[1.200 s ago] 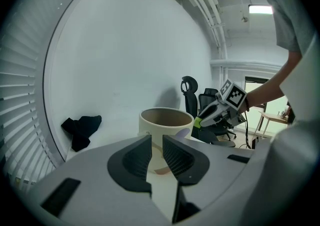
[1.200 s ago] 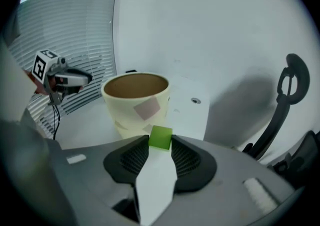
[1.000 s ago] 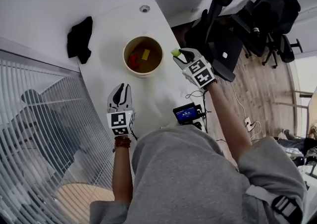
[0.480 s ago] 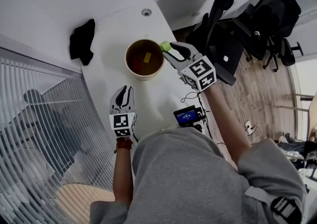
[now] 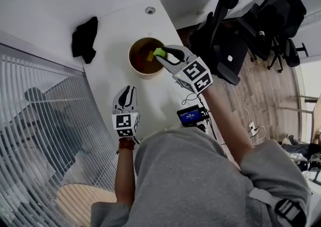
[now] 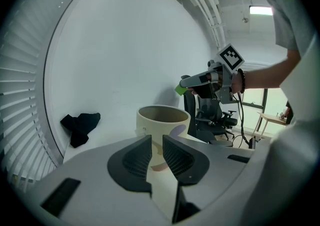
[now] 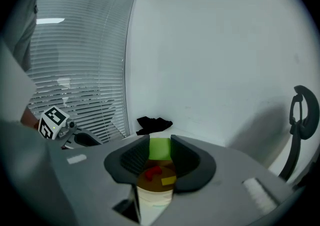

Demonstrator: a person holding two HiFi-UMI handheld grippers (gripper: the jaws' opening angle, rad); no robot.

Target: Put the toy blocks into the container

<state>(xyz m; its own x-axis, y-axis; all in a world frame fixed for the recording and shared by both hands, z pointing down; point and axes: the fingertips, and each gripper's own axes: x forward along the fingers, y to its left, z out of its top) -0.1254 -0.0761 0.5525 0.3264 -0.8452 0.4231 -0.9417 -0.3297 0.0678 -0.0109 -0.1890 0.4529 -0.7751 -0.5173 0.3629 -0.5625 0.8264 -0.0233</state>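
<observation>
**Green block held over the container, left gripper idle**

The right gripper [image 5: 163, 55] has its 2 jaws closed on a green block [image 5: 158, 51], 1 jaw on each side of it, about a block's width apart. In the head view the block sits over the near rim of the container [image 5: 132, 63], which lies just beneath and beyond this gripper's tips. That view shows only 1 piece inside, a yellow block [image 5: 149, 56]. The right gripper view looks past the clamped block into the container's mouth and shows 2 pieces there: a red block [image 7: 151, 172] and the yellow one beside it, both directly below the jaws.

The left gripper [image 5: 125, 92] is low over the white table [image 5: 120, 25], well short of the container and to the right gripper's left. Its own view shows the jaws a narrow slit apart with nothing between them. The container stands straight ahead of them, and the right gripper carries the green block above its rim. From there the container's inside is hidden by its wall.

A black cloth [image 5: 84, 38] lies beyond the left gripper, off to its left. A small device with a lit screen [image 5: 190, 116] sits behind the right gripper, near the person's body.
</observation>
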